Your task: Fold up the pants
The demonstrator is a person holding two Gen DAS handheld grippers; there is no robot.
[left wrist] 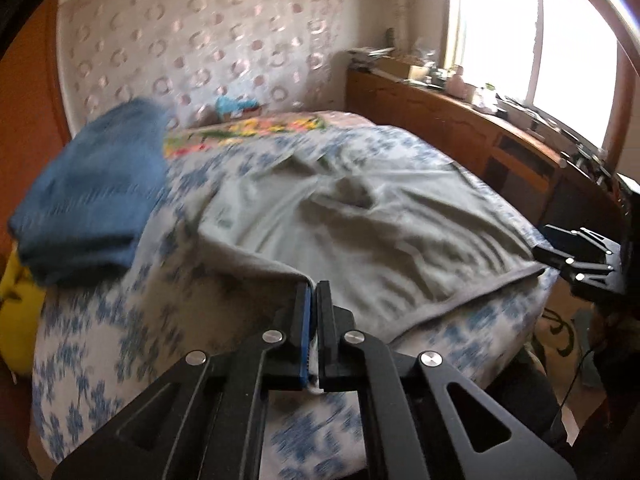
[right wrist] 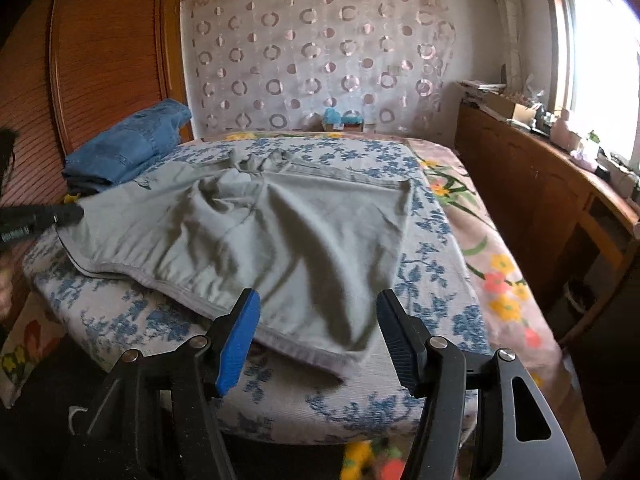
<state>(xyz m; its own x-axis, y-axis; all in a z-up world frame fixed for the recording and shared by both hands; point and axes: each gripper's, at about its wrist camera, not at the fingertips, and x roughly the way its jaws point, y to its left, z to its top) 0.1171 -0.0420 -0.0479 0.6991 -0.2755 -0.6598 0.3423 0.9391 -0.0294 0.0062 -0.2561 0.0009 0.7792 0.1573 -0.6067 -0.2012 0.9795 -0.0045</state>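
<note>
Pants (right wrist: 260,216), grey-green and rumpled, are seen spread across the blue-flowered bedspread (right wrist: 436,276), which serves as the landmark. Soft folds run through the middle of the fabric, and a stitched hem follows the edge nearest the foot of the bedspread. The bunched far end lies toward the bedspread's head. The cloth is laid in one wide sheet, not yet folded.

At the bedspread's left, a stack of folded blue denim (right wrist: 132,148) is noted, resting on that side, just clear of the pants' far-left corner.

The left gripper (left wrist: 312,292) is seen at the pants' near-left corner, over the left part of the bedspread. Its jaws are pressed together, and the hem's corner is pinched between them; the fabric is drawn up off the bedspread into a ridge at that point. The gripper is angled downward. Motion blur is present in the left wrist view.

The right gripper (right wrist: 318,312) is held over the foot edge of the bedspread, angled downward. Its jaws stand well apart, and the near-right corner of the pants lies flat between them, untouched by either pad. Nothing is gripped on this side.
</note>
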